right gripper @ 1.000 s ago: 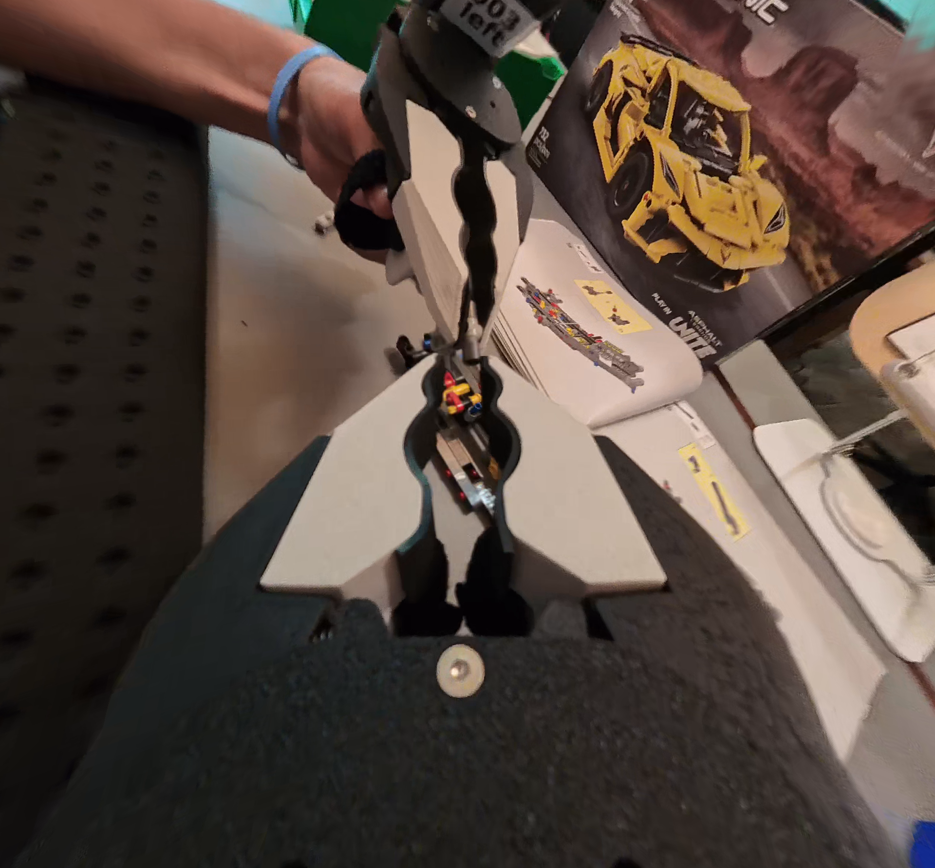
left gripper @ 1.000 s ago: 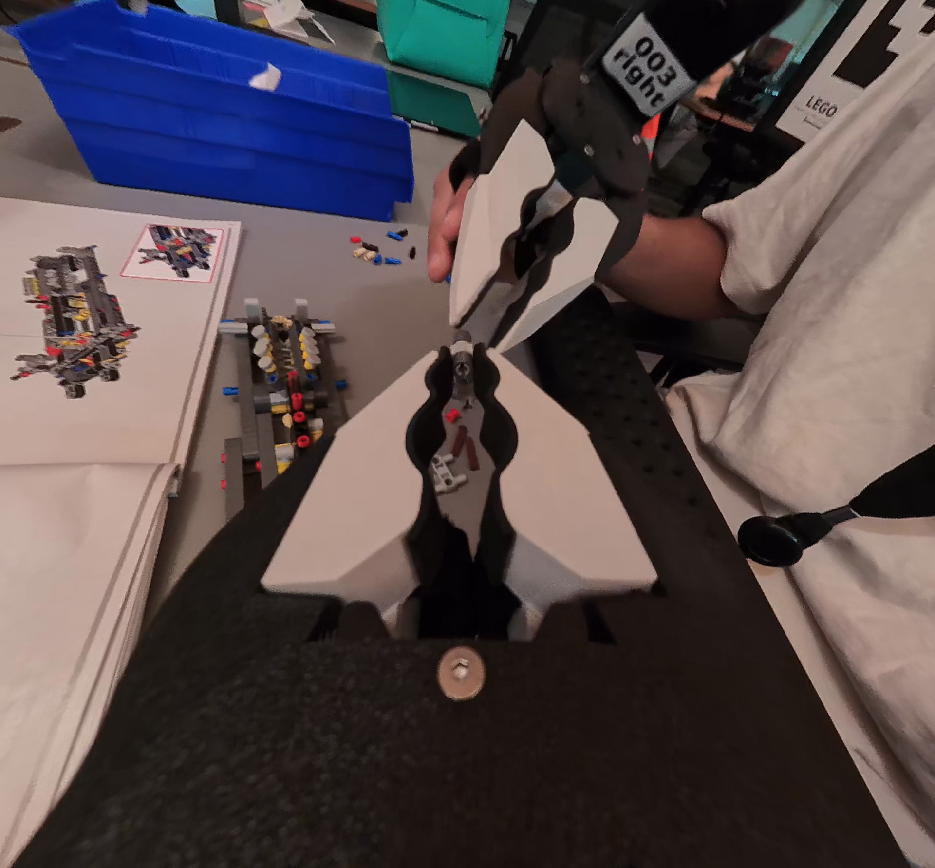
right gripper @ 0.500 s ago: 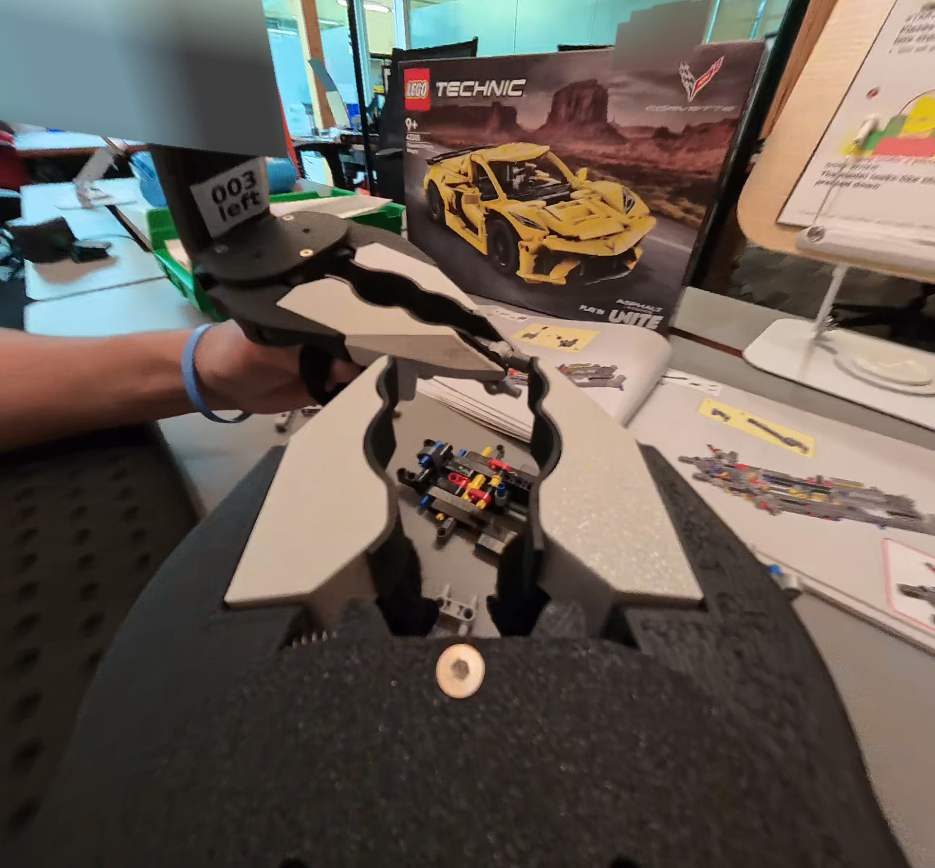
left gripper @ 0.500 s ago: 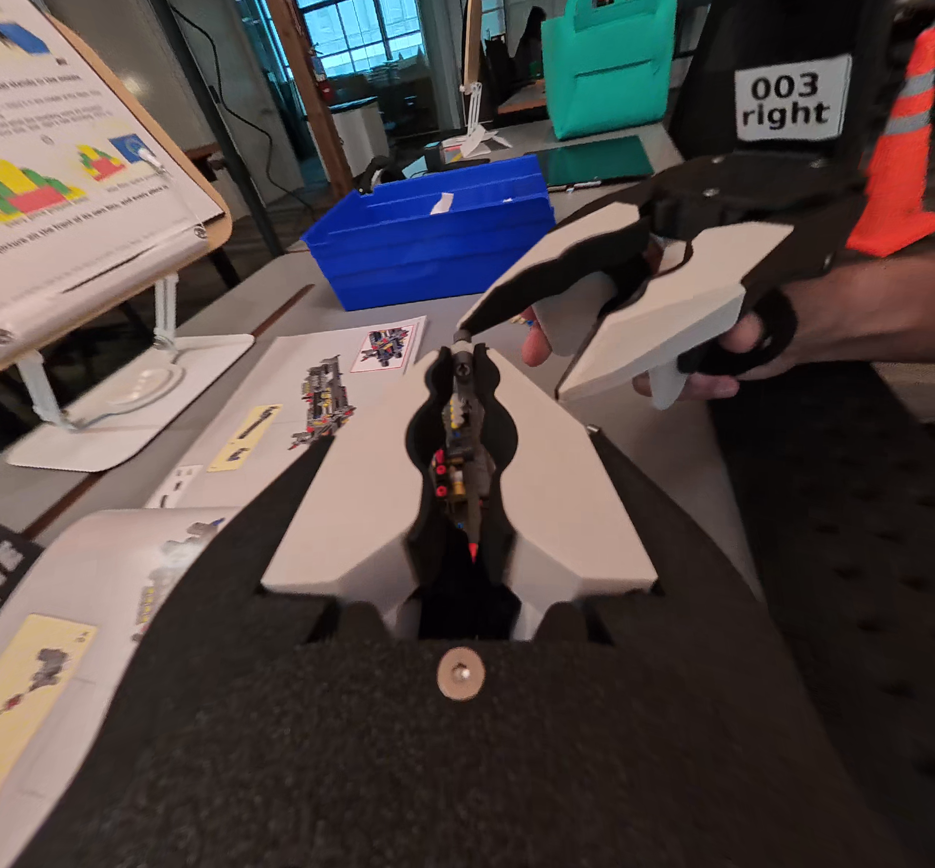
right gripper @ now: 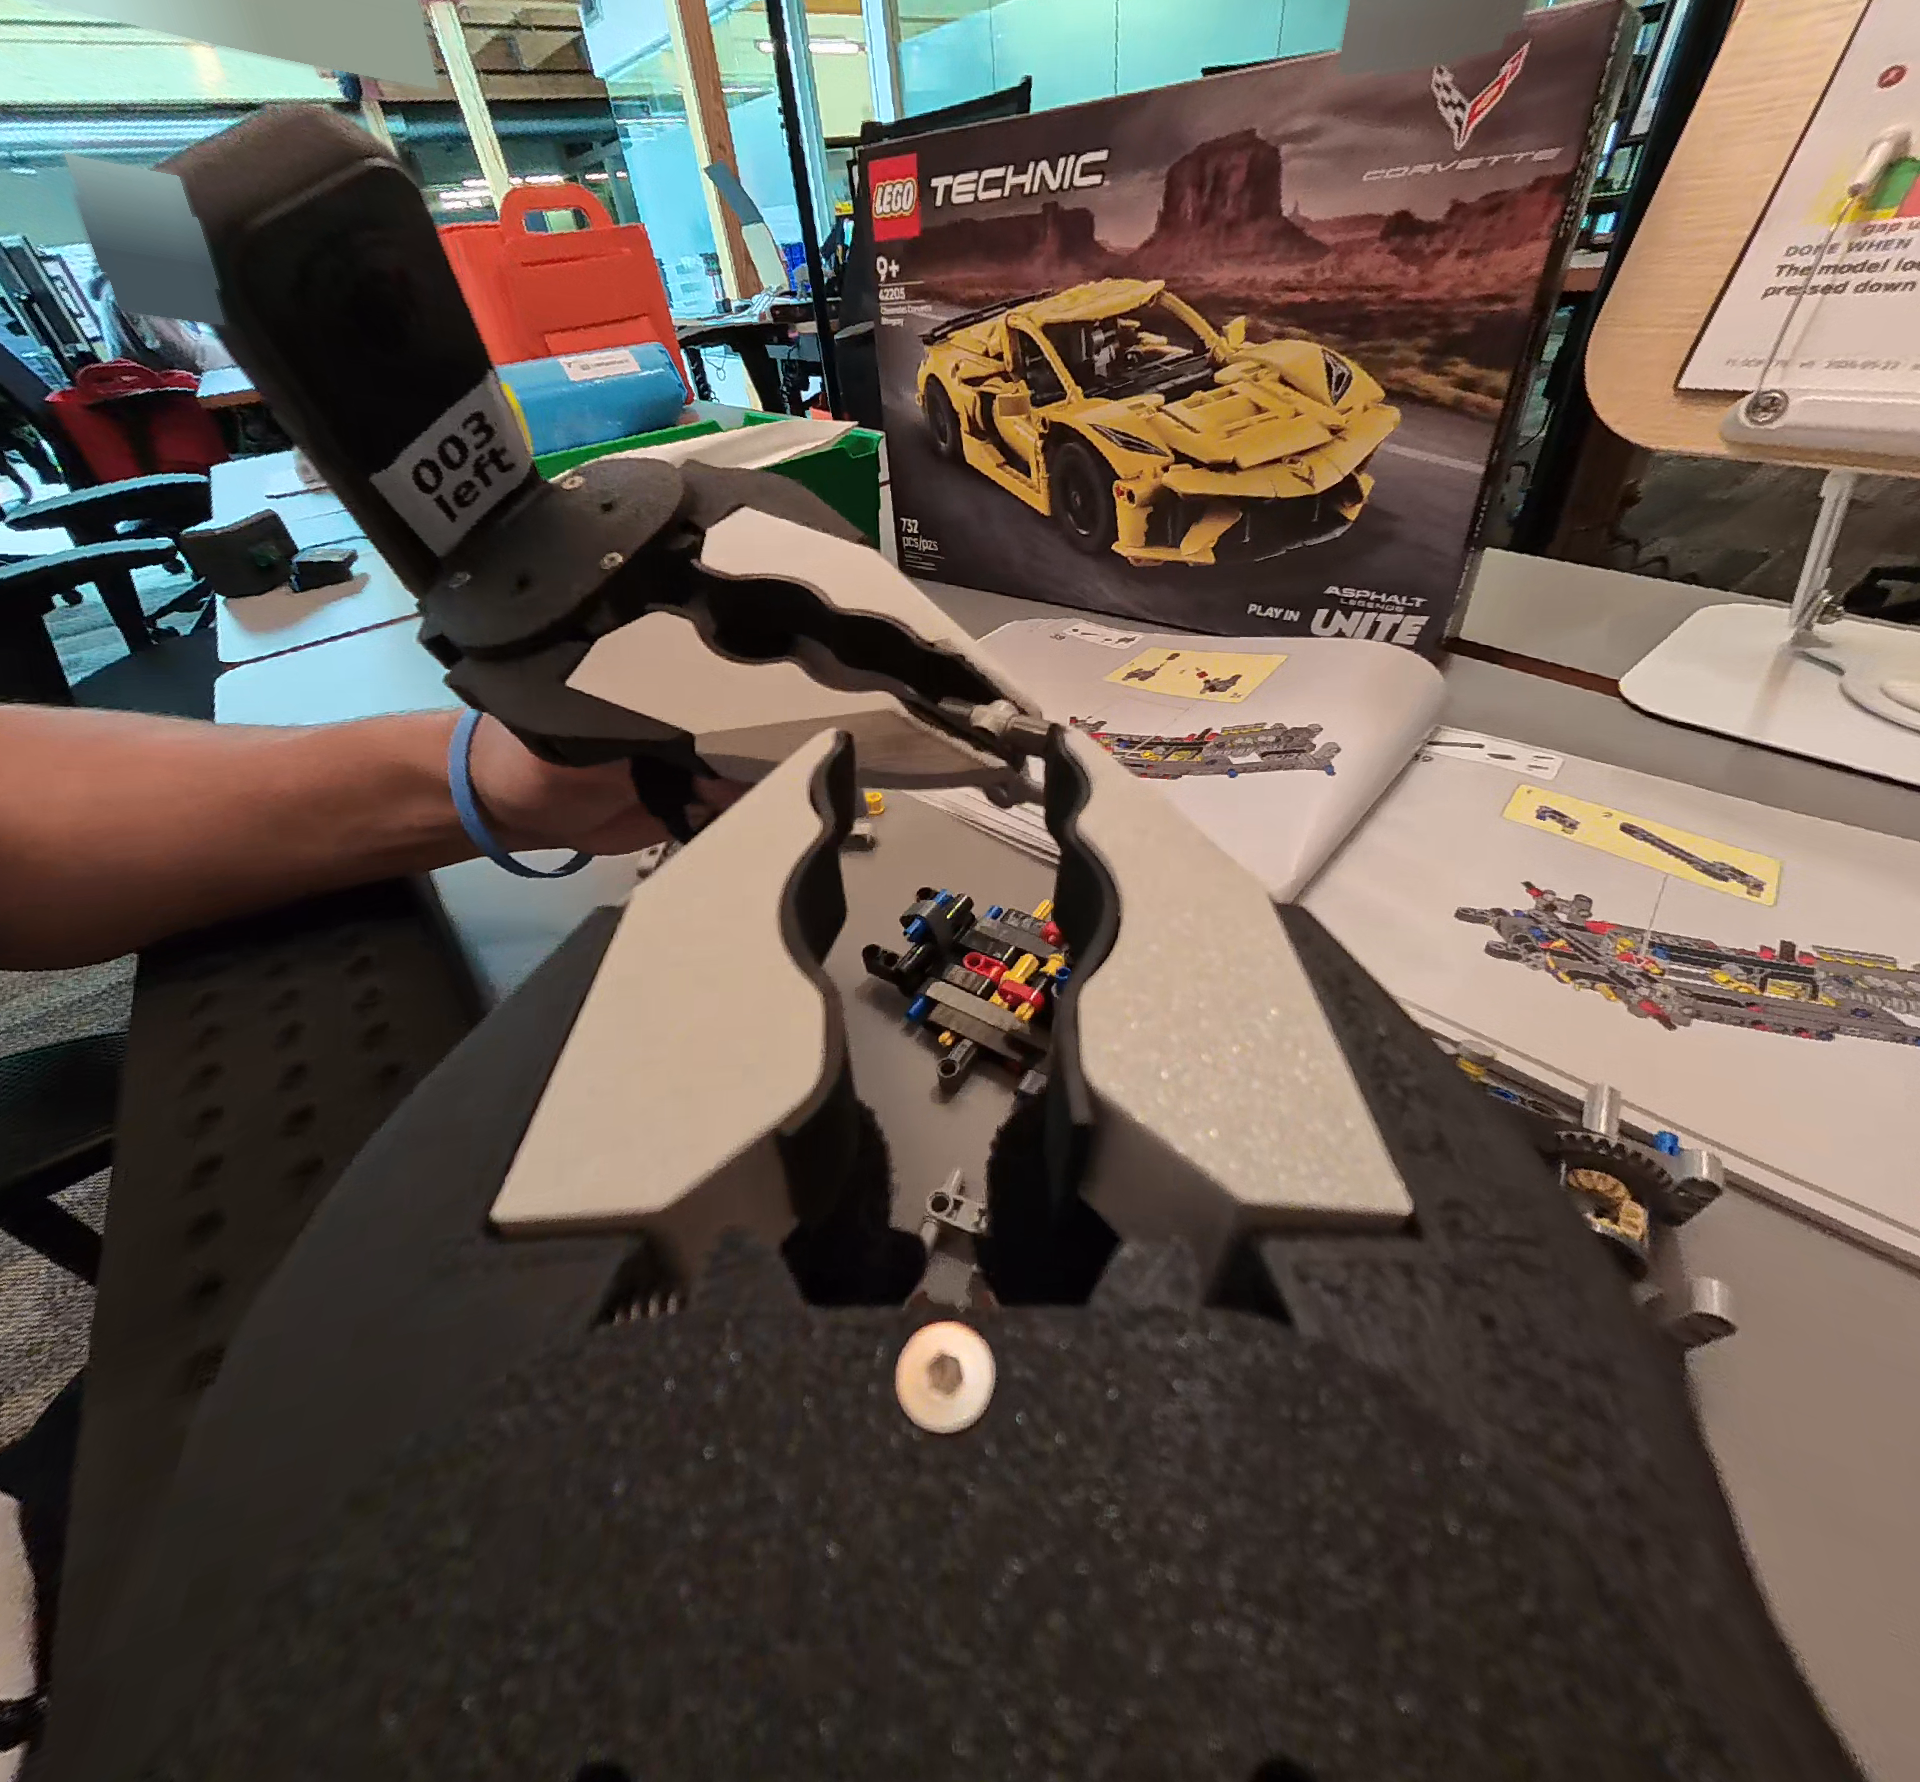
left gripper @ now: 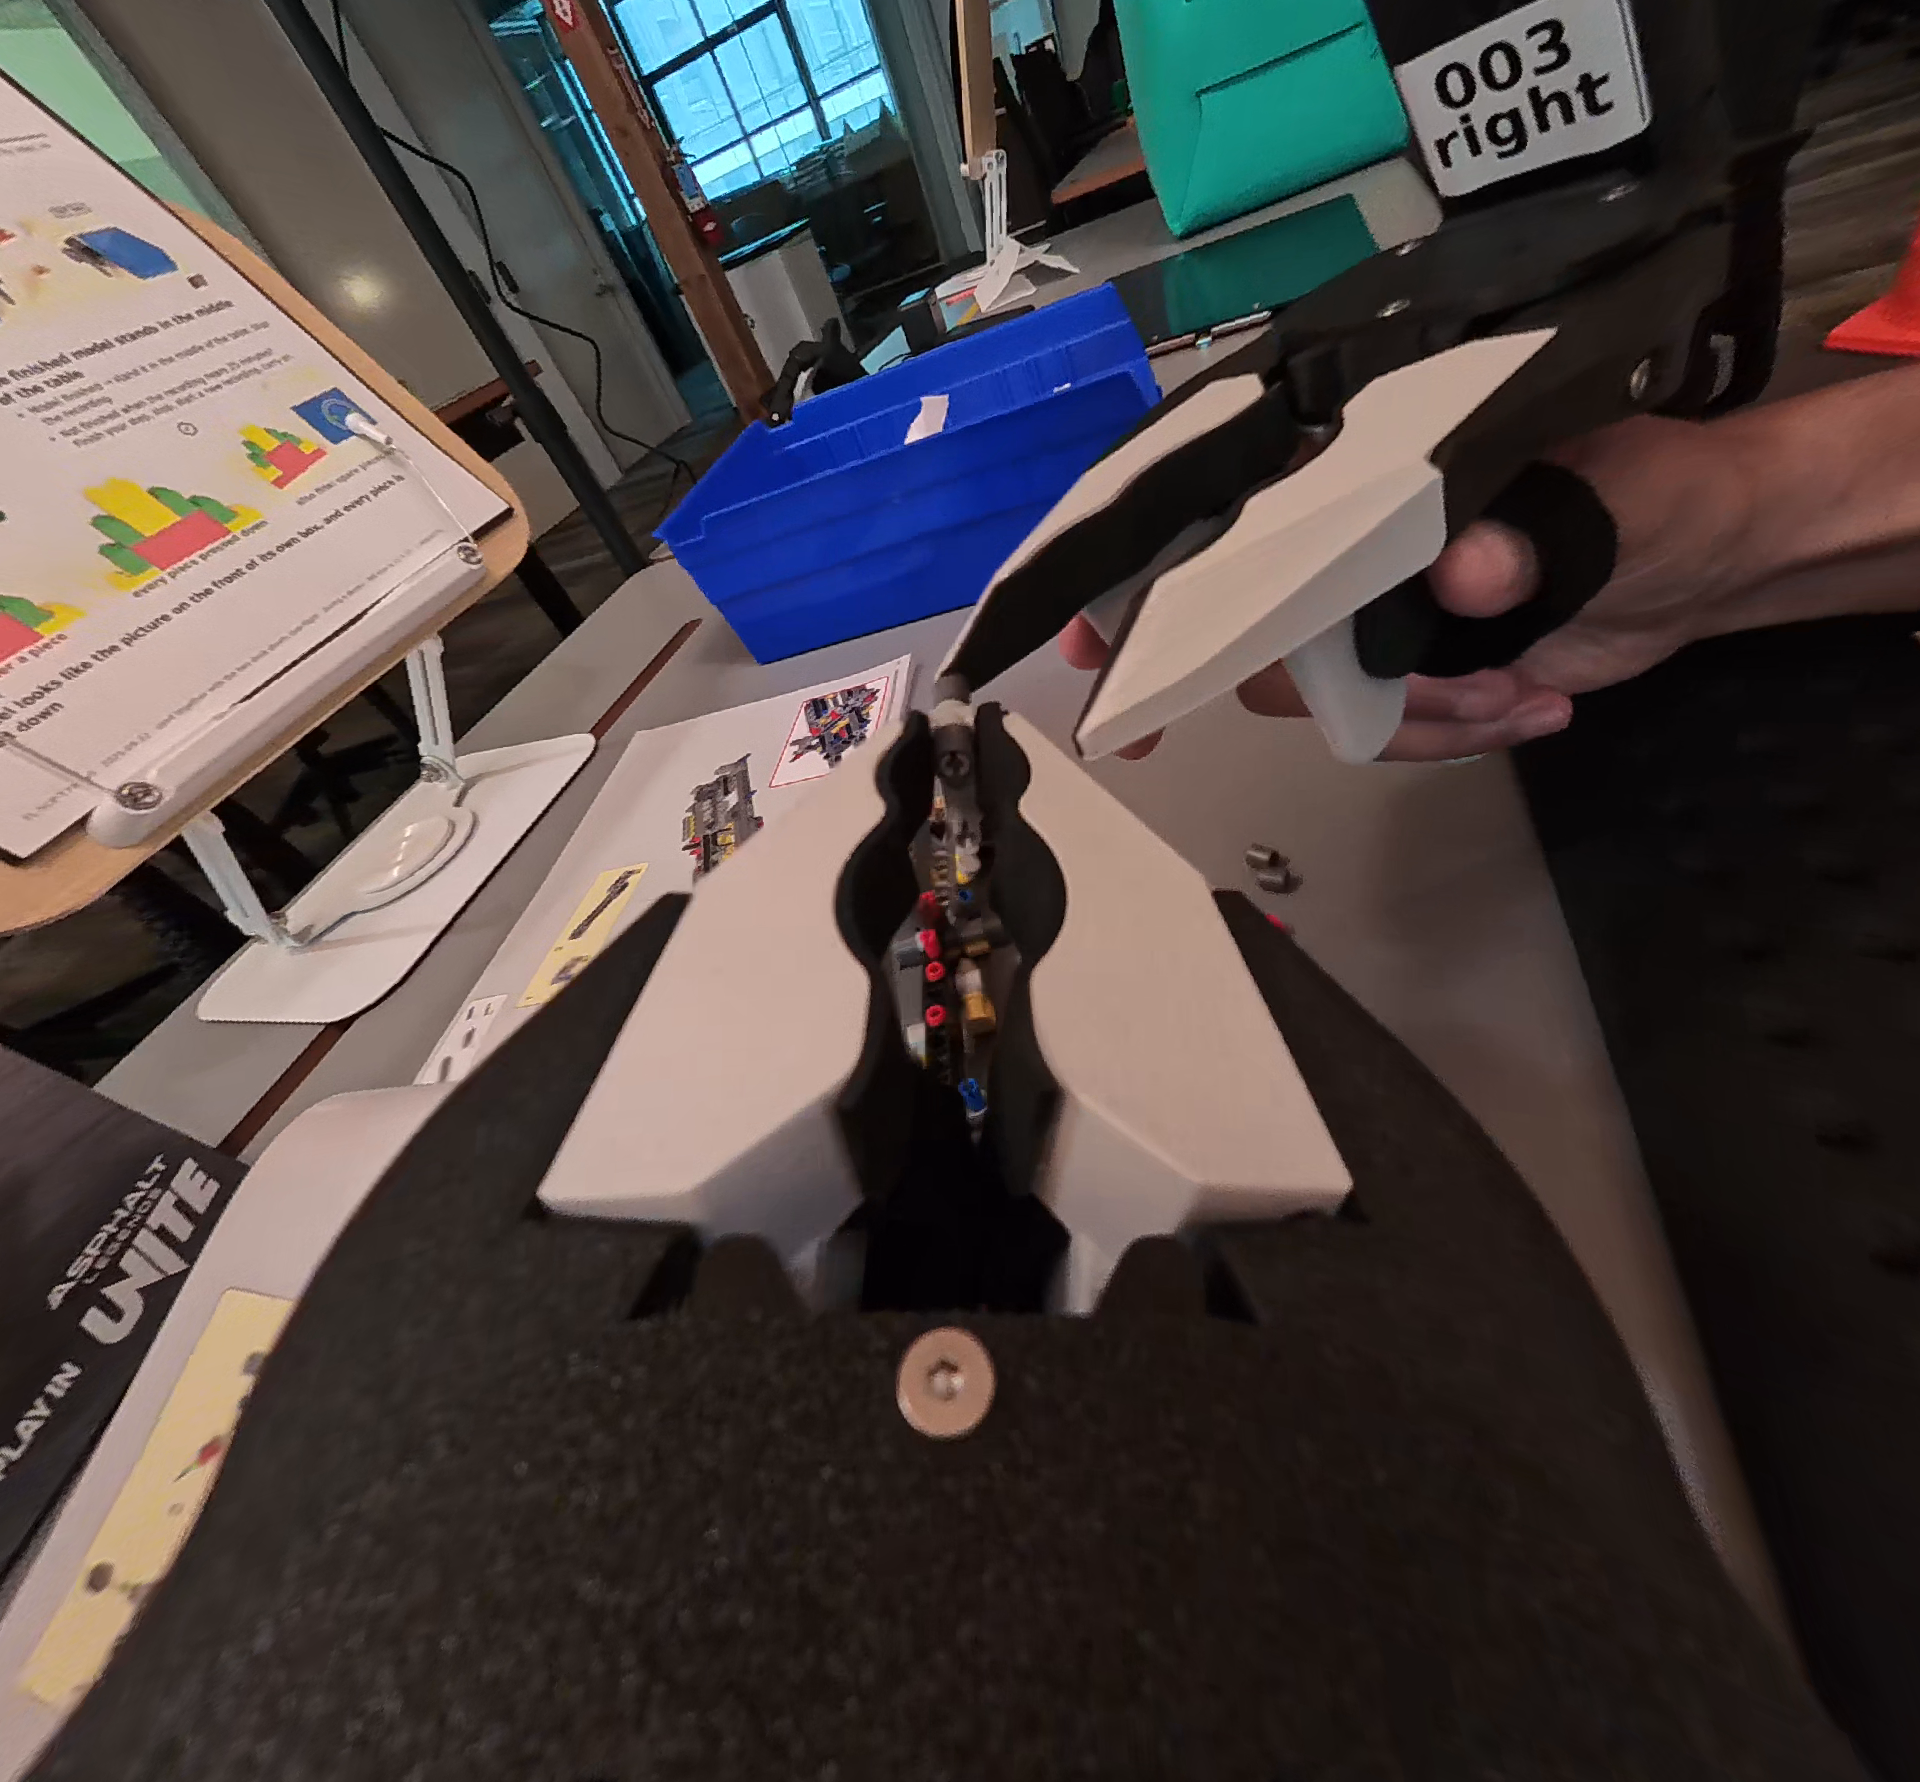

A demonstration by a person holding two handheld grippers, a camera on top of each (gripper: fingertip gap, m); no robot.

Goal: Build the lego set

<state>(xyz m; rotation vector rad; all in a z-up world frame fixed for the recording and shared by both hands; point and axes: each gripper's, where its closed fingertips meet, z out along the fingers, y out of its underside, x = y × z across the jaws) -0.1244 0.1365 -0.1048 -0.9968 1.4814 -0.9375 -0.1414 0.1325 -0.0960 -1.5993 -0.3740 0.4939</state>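
My left gripper (left gripper: 954,735) is shut on a small grey Lego piece (left gripper: 953,719) at its tips, held above the table. My right gripper (right gripper: 951,756) is open, and its right fingertip sits against the end of that piece (right gripper: 1000,717). In the left wrist view the right gripper (left gripper: 1023,709) comes in from the upper right with one tip touching the piece. In the right wrist view the left gripper (right gripper: 1013,730) comes in from the left. The partly built dark Lego chassis (right gripper: 977,974) lies on the table below both; it also shows between my left fingers (left gripper: 951,943).
Open instruction booklets (right gripper: 1621,911) (left gripper: 727,797) lie on the table. The Lego box (right gripper: 1226,361) stands at the back. A blue bin (left gripper: 914,506), a sign on a white stand (left gripper: 208,485), loose gear parts (right gripper: 1621,1182) and a black perforated mat (left gripper: 1714,1005) are also in view. Left and right tips are no more than a few centimetres apart.
Both grippers have swung up from pointing down at the table to pointing across it. My right gripper has opened. My left gripper still holds the small piece.
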